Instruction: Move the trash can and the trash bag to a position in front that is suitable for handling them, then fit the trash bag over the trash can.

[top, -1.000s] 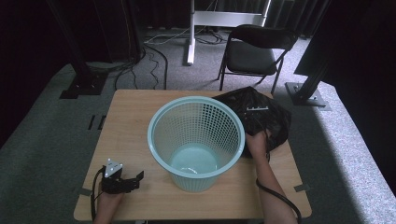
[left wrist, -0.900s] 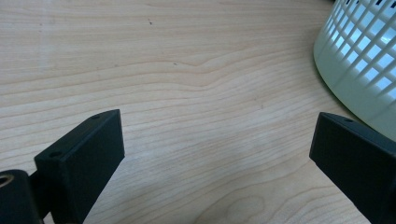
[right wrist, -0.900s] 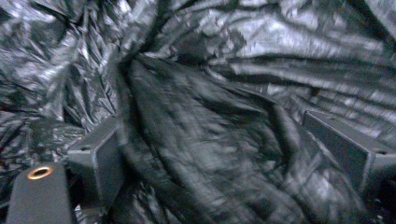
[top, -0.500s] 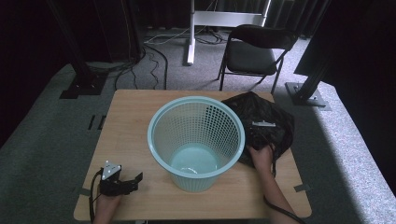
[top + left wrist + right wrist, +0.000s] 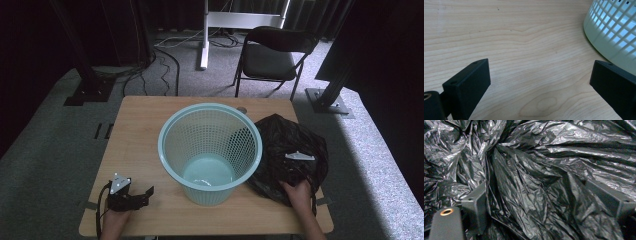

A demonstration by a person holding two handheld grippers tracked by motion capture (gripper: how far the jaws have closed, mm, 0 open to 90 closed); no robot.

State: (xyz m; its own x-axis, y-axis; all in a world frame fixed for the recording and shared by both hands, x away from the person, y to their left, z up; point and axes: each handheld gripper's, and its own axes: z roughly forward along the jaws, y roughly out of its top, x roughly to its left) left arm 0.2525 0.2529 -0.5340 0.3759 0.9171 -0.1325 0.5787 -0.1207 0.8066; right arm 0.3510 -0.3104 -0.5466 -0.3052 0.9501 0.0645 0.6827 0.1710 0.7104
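The crumpled black plastic bag (image 5: 290,152), heaped just right of the pale-blue mesh basket (image 5: 210,145), is straddled by the spread right gripper (image 5: 546,202), seemingly for gathering, while the left gripper (image 5: 540,80) is rested agape.

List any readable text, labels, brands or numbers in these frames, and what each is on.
None: no readable text in any view.
Basket: plain mesh, no label.
Bag: black, crumpled, no print visible.
Table: bare wood grain.
Left gripper and right gripper: black jaws, no markings.
Chair: nothing legible.
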